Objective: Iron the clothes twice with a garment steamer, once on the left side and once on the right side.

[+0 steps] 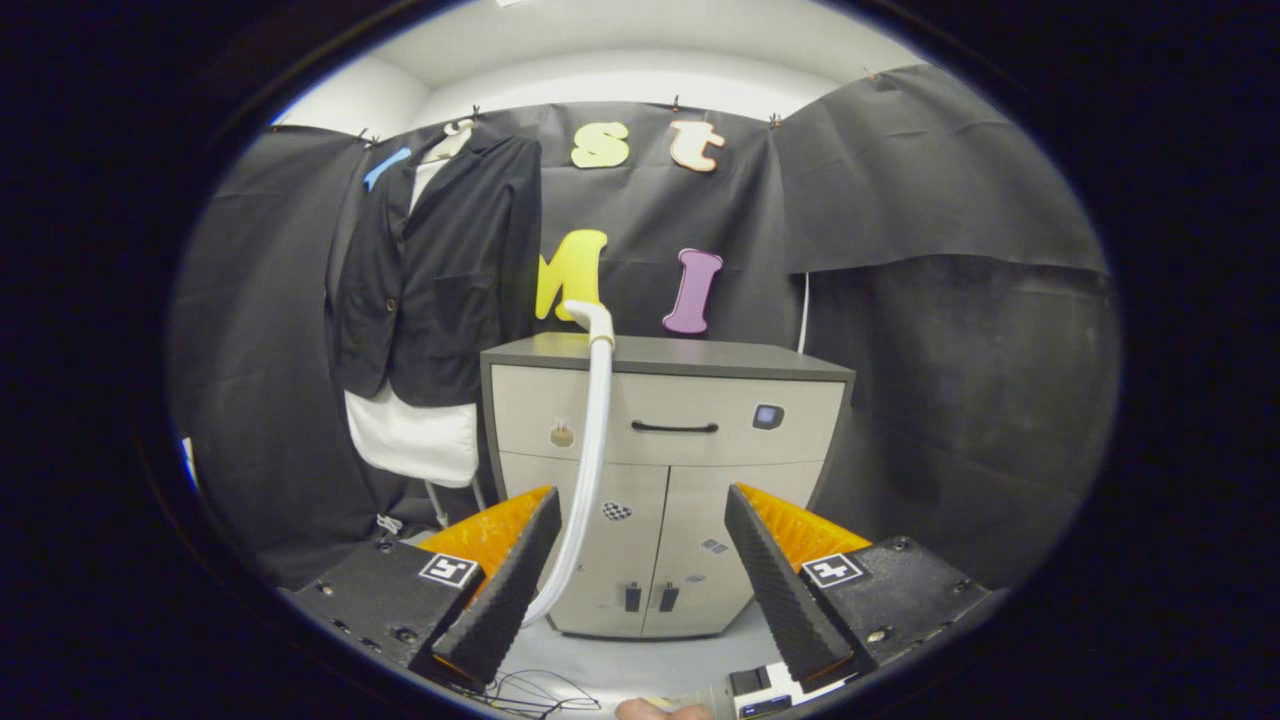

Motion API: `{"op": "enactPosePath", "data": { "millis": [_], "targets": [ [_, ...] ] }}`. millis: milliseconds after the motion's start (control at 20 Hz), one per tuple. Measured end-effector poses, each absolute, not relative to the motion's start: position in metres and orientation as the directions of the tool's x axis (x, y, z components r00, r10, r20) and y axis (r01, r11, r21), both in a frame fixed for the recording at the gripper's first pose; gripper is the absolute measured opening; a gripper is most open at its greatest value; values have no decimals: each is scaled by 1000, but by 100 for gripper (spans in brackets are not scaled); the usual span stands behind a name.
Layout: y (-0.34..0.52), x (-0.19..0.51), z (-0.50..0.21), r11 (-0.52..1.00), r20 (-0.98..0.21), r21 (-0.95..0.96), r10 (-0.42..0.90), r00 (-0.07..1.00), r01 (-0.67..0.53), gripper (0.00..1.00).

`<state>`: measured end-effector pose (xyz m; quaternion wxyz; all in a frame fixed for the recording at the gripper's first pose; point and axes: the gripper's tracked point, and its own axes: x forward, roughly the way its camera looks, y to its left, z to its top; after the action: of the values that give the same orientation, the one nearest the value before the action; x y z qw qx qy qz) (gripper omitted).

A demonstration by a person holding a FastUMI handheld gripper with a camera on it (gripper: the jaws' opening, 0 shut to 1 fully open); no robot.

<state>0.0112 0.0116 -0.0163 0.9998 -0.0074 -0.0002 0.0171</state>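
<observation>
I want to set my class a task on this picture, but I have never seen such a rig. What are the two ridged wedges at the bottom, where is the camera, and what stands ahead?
The camera rides on a hand-held gripper that a person carries; there is no robot arm. The wedges are its jaws, open and holding nothing. Beyond them stands a grey cabinet with a drawer and two doors. A white steamer hose hangs from its top down past the front. Beside the cabinet hangs a dark jacket over a white shirt, the clothes to be steamed.

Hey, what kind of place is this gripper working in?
Probably a staged booth for a laundry chore: a black jacket hangs beside a grey cabinet, a white steamer hose rises ahead of the open gripper.
</observation>
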Motion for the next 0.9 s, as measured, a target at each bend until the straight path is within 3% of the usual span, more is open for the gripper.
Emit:
{"op": "enactPosePath", "data": {
  "millis": [300, 600, 900],
  "targets": [
    [5, 26, -9, 999, -30, 17, 37, 999, -36, 100],
    [21, 56, 50, 996, -6, 77, 39, 999, -38, 100],
    [51, 90, 103, 988, -56, 144, 70, 996, -62, 100]
  ]
}}
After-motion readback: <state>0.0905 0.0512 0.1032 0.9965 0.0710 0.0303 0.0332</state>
